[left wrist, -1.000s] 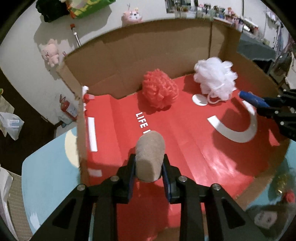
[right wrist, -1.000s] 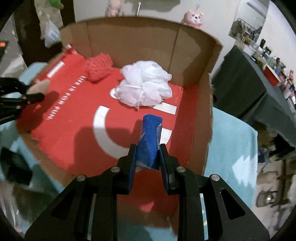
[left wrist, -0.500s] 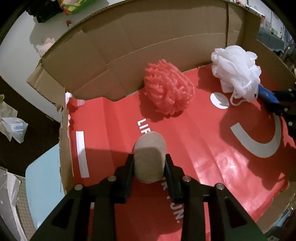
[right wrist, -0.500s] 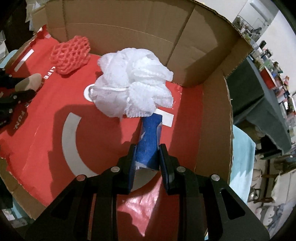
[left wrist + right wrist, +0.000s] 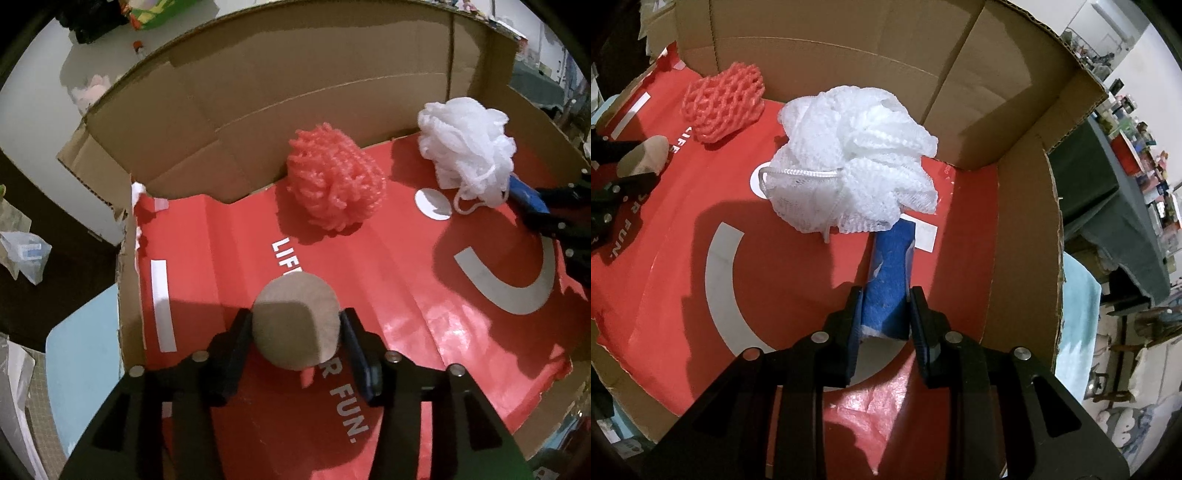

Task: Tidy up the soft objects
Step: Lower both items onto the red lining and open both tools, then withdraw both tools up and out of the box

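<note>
Between the left jaws: the left gripper [image 5: 297, 332] has a beige sponge [image 5: 297, 325] between its fingers, and the jaws are opening; the right finger stands just clear of the sponge, the left finger is at its edge, and I cannot tell if it still touches.
Between the right jaws: the right gripper [image 5: 886, 314] is clenched on a blue sponge [image 5: 890, 273], its pads pressed on both sides.
Blue sponge's far end: tucked under the edge of the white mesh pouf [image 5: 853, 158], touching it.
Beige sponge's place: over the white lettering on the red liner [image 5: 406, 295], near the box's left side.
Coral mesh pouf [image 5: 334, 177]: rests against the back wall, well apart from the beige sponge.
White mesh pouf's place: back right part of the floor, its cord loop lying on the liner.
Cardboard box [image 5: 820, 51]: brown walls around the red floor; it holds all four soft things.
</note>
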